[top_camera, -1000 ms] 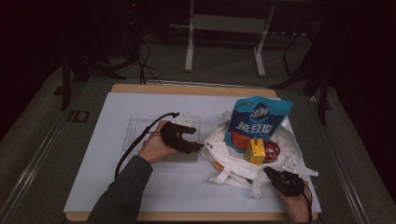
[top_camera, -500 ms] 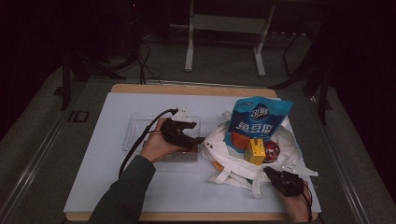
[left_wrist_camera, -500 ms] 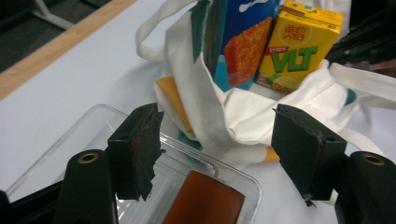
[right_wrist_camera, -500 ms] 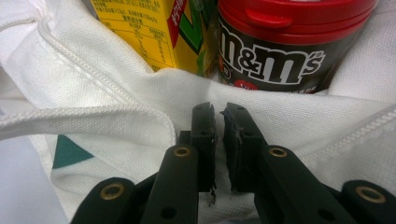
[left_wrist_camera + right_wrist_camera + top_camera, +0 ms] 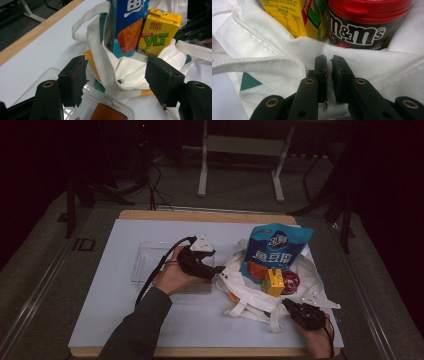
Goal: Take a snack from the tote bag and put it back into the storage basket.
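Yellow VLT carton (image 5: pixel 158 32) and m&m's tub (image 5: pixel 364 23) sit in a white bag (image 5: pixel 260 295). Left gripper (image 5: pixel 117 80), now nearer the bag, gapes open; right gripper (image 5: pixel 329 75) pinches the cloth.

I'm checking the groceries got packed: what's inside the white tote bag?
Inside the white tote bag stand a blue snack bag, a yellow juice carton and a red-lidded candy jar. An orange item peeks out, mostly covered by cloth; anything deeper is hidden.
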A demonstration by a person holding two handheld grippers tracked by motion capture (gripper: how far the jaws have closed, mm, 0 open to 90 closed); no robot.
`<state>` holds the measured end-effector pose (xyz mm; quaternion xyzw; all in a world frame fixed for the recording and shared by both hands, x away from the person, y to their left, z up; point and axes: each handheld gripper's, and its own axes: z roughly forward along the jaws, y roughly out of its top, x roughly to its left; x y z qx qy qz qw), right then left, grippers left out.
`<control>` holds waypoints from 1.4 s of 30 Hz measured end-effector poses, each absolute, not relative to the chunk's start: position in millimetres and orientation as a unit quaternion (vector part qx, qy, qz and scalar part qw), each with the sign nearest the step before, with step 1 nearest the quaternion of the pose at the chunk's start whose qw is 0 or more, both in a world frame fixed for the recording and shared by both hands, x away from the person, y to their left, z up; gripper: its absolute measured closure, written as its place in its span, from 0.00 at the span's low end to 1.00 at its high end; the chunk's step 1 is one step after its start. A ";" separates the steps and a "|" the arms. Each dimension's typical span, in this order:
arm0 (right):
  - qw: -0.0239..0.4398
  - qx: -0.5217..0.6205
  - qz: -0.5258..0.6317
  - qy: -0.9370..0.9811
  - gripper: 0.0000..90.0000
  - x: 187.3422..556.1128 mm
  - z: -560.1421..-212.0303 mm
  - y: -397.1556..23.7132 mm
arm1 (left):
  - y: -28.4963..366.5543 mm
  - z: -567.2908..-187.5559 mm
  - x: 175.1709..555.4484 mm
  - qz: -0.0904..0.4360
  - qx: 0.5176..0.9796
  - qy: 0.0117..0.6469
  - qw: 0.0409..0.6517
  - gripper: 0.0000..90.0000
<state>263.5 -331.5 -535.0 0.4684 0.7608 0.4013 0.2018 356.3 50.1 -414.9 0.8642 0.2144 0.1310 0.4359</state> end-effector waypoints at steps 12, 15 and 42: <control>0.201 0.468 0.403 0.760 0.91 263.7 -535.1 -331.8 | 36.7 -411.6 355.3 0.110 0.855 0.220 0.457 0.38; 0.201 0.468 0.402 0.761 0.91 263.5 -535.0 -331.6 | 33.4 -411.5 354.9 0.106 0.855 0.218 0.458 0.38; 0.200 0.468 0.403 0.761 0.91 263.8 -535.1 -332.3 | -8.2 -423.0 351.5 0.085 0.864 0.188 0.459 0.45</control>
